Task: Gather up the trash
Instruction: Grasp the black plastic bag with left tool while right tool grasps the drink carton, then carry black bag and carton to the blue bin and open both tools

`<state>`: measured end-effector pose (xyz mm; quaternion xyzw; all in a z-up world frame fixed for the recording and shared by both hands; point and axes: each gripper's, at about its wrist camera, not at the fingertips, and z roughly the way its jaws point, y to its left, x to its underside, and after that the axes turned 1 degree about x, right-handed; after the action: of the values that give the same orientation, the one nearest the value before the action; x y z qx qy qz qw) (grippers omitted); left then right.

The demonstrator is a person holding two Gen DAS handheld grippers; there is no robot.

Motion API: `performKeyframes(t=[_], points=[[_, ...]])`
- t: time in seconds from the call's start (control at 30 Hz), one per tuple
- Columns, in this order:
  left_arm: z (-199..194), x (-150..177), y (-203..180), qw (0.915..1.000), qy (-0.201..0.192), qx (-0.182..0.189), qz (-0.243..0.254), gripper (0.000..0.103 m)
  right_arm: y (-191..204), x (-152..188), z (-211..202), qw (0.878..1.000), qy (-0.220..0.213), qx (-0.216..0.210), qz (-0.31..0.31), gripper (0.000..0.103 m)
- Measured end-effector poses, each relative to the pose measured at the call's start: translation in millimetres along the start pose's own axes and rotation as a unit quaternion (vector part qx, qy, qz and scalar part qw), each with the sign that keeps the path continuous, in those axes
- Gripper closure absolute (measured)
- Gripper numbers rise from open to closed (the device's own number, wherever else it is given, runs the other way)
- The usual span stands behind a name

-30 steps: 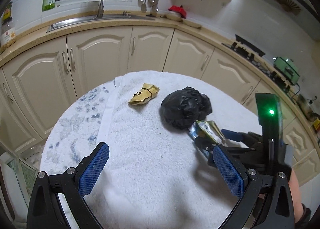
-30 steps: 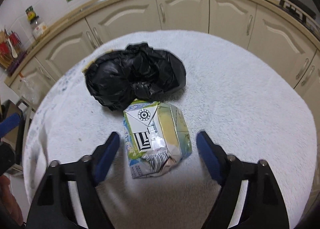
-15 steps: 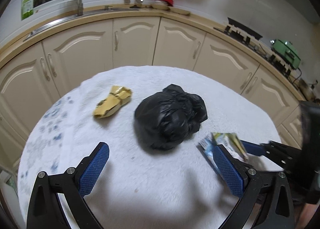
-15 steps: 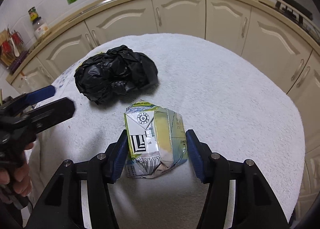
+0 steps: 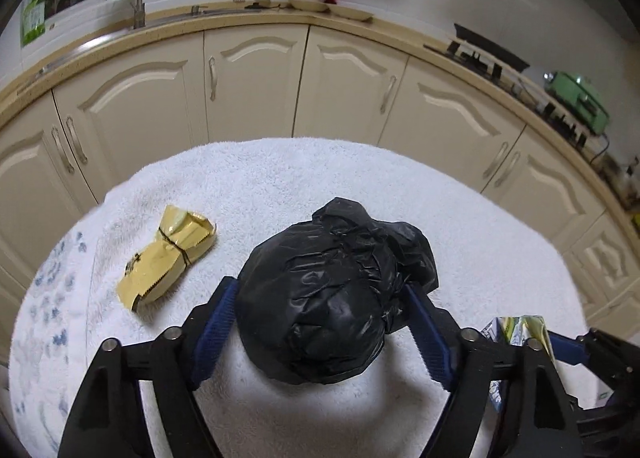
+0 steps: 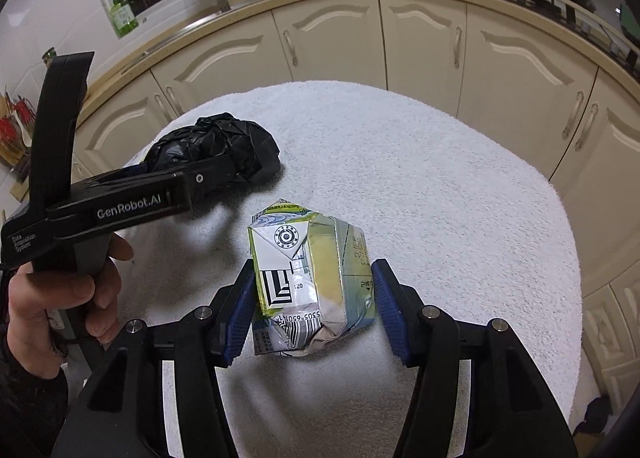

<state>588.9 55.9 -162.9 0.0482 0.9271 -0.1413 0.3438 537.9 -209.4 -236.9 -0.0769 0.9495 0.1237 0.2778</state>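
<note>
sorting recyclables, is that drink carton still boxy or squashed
Squashed: the drink carton has creased, caved-in panels and a crumpled bottom edge.

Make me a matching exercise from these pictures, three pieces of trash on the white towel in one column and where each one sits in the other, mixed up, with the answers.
Things:
1. crumpled black plastic bag
2. crushed green-and-white drink carton
3. folded gold foil wrapper

Places:
A. lying alone on the white towel, no tongs around it
B. between the blue pads of the left tongs, which are closing
C. between the blue pads of the right tongs

Pairs: 1-B, 2-C, 3-A
</note>
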Motion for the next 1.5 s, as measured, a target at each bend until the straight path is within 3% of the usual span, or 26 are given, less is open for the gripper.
performKeyframes(t=[0.2, 0.4, 0.7, 0.97, 1.5], points=[[-11, 13, 5, 0.9997, -0.007, 0.012, -0.018, 0.030, -9, 7, -17, 1.000, -0.011, -0.004, 0.015, 0.046], [-48, 26, -7, 0.9989, -0.035, 0.021, -0.022, 0.030, -16, 17, -55, 0.999, -0.044, -0.002, 0.028, 0.046], [-123, 58, -45, 0.9935, -0.108, 0.037, 0.001, 0.030, -34, 34, -130, 0.992, -0.112, 0.001, 0.050, 0.046], [-167, 98, -98, 0.9870, -0.144, 0.060, 0.040, 0.030, -70, 56, -195, 0.982, -0.172, 0.018, 0.082, 0.046], [-175, 121, -207, 0.9675, -0.177, 0.135, 0.120, 0.030, -168, 119, -291, 0.951, -0.244, 0.083, 0.170, 0.046]])
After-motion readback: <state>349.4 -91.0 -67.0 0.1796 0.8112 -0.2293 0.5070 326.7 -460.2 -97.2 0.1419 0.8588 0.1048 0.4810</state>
